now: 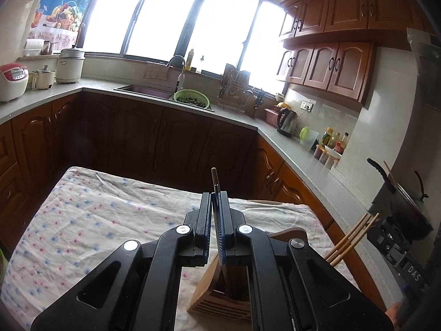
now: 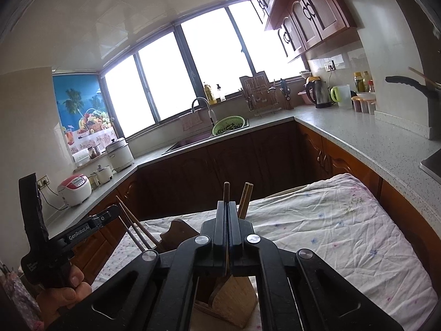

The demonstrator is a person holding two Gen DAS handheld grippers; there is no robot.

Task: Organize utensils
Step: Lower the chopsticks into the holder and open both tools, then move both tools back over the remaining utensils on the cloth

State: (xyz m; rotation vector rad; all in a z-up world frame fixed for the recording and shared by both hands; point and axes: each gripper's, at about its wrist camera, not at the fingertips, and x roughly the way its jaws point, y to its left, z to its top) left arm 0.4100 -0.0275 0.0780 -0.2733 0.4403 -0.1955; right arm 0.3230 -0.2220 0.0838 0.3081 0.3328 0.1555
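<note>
My left gripper (image 1: 215, 196) is shut on a dark chopstick (image 1: 214, 178) that stands upright, its lower end inside a wooden utensil holder (image 1: 217, 298) on the cloth-covered table (image 1: 96, 215). Several light wooden chopsticks (image 1: 351, 237) lean out at the right. My right gripper (image 2: 227, 205) is shut on a brown chopstick (image 2: 226, 190), held upright over the same wooden holder (image 2: 234, 300). Two more chopsticks (image 2: 245, 198) stand just right of its fingers. The left gripper's body (image 2: 77, 231) shows at the left, with chopsticks (image 2: 135, 226) beside it.
The table's floral cloth (image 2: 344, 234) spreads right and forward. A grey L-shaped counter (image 1: 297, 149) carries a kettle (image 1: 288, 120), bottles, a sink with a green colander (image 1: 191, 98) and a rice cooker (image 1: 12, 81). A wok (image 1: 408, 209) sits on the stove at the right.
</note>
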